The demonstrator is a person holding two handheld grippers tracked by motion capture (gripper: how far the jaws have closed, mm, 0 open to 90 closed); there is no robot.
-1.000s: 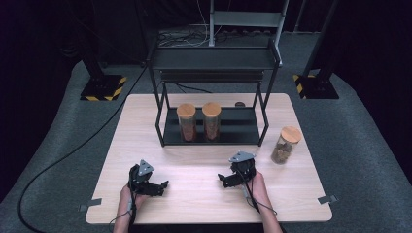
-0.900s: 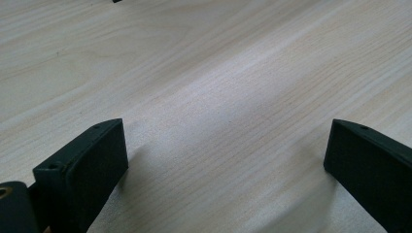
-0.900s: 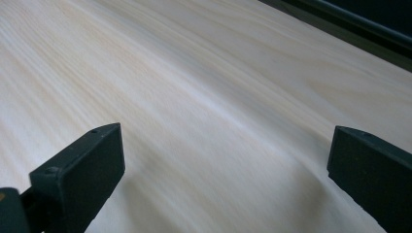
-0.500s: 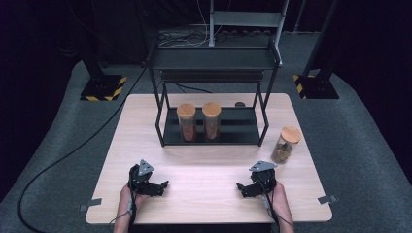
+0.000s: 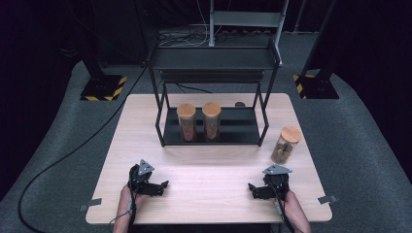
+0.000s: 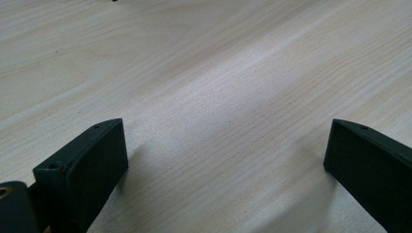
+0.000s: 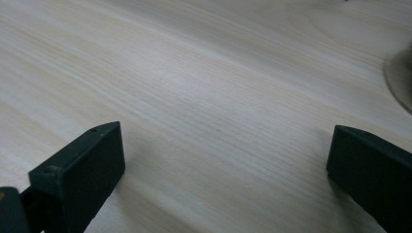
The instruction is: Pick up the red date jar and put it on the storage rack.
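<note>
Resting low on the pale wooden table [image 5: 209, 170], both grippers have jaws spread wide with nothing between them. Left gripper [image 6: 221, 160]: two black jaws far apart over bare wood grain, tips at or just above the surface, cannot tell which. In the high view the left gripper [image 5: 163, 185] sits near the front left edge of the table, jaws pointing toward the middle, grey three-cornered plate on top, a hand and forearm behind it. Right gripper [image 7: 223, 160]: black jaws equally wide apart, bare wood between, a blurred rounded glass base just entering at the right edge of that view. In the high view the right gripper [image 5: 251, 187] lies near the front right edge, jaws pointing toward the middle, held by the person's other hand.

Nearest thing: clear glass jar with round wooden lid and brown contents [image 5: 285, 144], upright on the table, near the right gripper and just outside the rack's right front leg. Black metal two-tier rack [image 5: 214, 60] stands at the table's middle back. On its lower shelf are two tall glass jars with wooden lids, left one [image 5: 187, 121] and right one [image 5: 212, 120], side by side, upright, reddish-brown fill. Small dark round object [image 5: 239, 104] lies behind the rack, too small to identify.
</note>
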